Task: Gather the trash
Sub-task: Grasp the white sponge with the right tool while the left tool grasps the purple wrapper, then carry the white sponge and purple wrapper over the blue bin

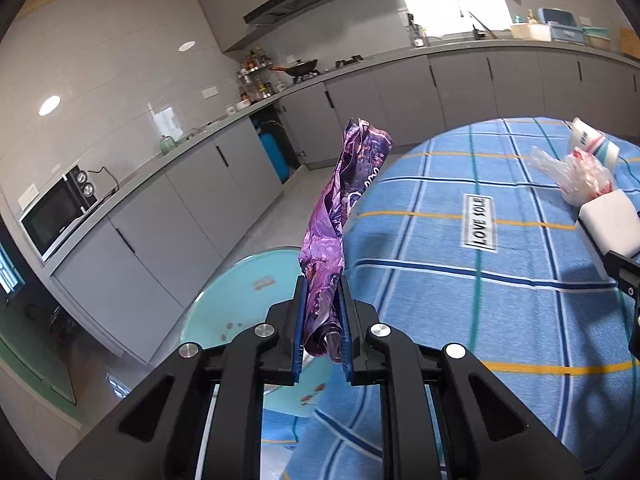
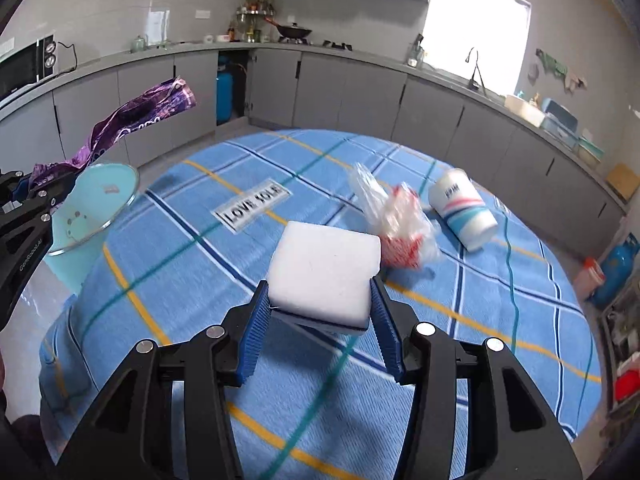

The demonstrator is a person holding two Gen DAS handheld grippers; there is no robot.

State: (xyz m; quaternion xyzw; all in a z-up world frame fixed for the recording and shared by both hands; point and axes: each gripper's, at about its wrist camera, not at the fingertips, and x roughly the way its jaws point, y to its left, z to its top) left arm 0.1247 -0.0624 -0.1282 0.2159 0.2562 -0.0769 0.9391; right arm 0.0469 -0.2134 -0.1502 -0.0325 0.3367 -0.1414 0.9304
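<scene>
Kitchen setting: grey cabinets along the walls, one microwave (image 1: 56, 210) on the counter, one pan (image 2: 294, 31) on the hob, bright window behind. The desk (image 1: 500, 280) was round and covered by a blue plaid cloth carrying one label reading "LOVE SOLE" (image 2: 251, 207). Just off its edge stood one round pale-blue bin lid (image 2: 94, 208), glossy, with small dark spots.

Trash counted, four pieces:
- One purple foil wrapper (image 1: 340, 220), crumpled and long, clenched between the jaws of the left gripper (image 1: 322, 320), its free end standing upward above the desk edge and bin lid.
- One white foam block (image 2: 326, 276), squarish, grasped by the right gripper (image 2: 320, 304), both blue pads pressed against its sides, lifted off the cloth.
- One clear plastic bag with red-and-white print (image 2: 394, 224), crumpled, lying on the cloth just beyond the block.
- One white paper cup (image 2: 462, 208) with pink and blue stripes, lying on its side just beside the bag, to the right in the right wrist view.

Two grippers seen, each loaded with one item.
</scene>
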